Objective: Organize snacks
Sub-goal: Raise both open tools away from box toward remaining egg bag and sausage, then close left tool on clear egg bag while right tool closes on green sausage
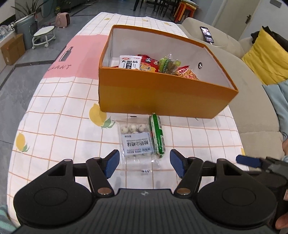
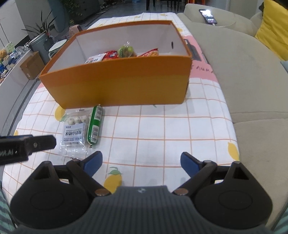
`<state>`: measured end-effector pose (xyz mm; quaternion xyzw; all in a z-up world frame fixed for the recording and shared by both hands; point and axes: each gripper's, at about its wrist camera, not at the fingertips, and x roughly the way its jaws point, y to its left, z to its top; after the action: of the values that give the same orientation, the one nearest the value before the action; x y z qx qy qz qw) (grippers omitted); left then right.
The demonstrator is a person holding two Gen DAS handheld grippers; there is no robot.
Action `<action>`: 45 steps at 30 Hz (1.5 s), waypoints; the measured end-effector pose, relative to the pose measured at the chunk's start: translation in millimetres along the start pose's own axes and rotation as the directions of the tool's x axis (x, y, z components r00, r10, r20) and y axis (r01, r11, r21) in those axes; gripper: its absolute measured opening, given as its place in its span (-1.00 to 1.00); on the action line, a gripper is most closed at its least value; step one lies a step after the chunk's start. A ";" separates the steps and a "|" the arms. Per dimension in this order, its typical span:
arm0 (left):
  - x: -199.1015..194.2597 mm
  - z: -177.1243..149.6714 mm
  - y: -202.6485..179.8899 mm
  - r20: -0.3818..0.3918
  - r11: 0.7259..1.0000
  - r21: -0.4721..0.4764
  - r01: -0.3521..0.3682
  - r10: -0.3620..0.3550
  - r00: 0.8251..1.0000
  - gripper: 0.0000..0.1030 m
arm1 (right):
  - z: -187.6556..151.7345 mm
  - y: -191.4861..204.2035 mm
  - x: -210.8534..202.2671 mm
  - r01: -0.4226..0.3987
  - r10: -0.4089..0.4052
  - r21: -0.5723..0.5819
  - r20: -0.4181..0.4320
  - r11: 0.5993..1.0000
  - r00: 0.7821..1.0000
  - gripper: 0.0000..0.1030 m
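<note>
An orange box (image 1: 162, 97) (image 2: 118, 86) stands on the checked tablecloth and holds several snack packets (image 1: 142, 63) (image 2: 124, 52). In front of it lie a clear bag of white balls (image 1: 135, 139) (image 2: 74, 131) and a green sausage stick (image 1: 158, 135) (image 2: 94, 125), side by side. My left gripper (image 1: 144, 162) is open just short of the bag, its blue pads on either side of the bag's near end. My right gripper (image 2: 141, 164) is open over bare cloth to the right of both snacks, nothing between its fingers.
A beige sofa (image 1: 252, 100) (image 2: 243, 63) runs along the table's right edge, with a phone (image 1: 207, 34) (image 2: 208, 16) and a yellow cushion (image 1: 266, 57) on it. A stool (image 1: 44, 34), a bin and cardboard boxes stand on the floor at the left.
</note>
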<state>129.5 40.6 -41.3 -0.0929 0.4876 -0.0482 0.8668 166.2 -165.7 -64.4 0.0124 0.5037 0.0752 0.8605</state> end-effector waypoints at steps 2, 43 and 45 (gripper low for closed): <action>9.0 2.4 4.7 -0.012 1.000 -0.005 -0.004 0.004 1.000 0.46 | 1.0 1.7 5.6 -0.009 0.009 0.001 -0.003 1.000 1.000 0.66; 75.6 32.9 -1.0 -0.122 0.991 -0.081 -0.106 0.096 0.988 0.60 | 33.6 23.8 75.1 -0.069 0.060 -0.087 -0.101 0.994 0.993 -0.60; 79.5 32.3 -5.4 -0.123 0.988 -0.084 -0.128 0.117 0.985 0.67 | 29.8 21.5 73.1 -0.060 0.050 -0.106 -0.093 0.993 0.994 -0.59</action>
<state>198.4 25.1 -90.3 -0.0993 0.5446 0.0221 0.8325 224.8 -132.4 -110.8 -0.0239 0.5368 0.1267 0.8338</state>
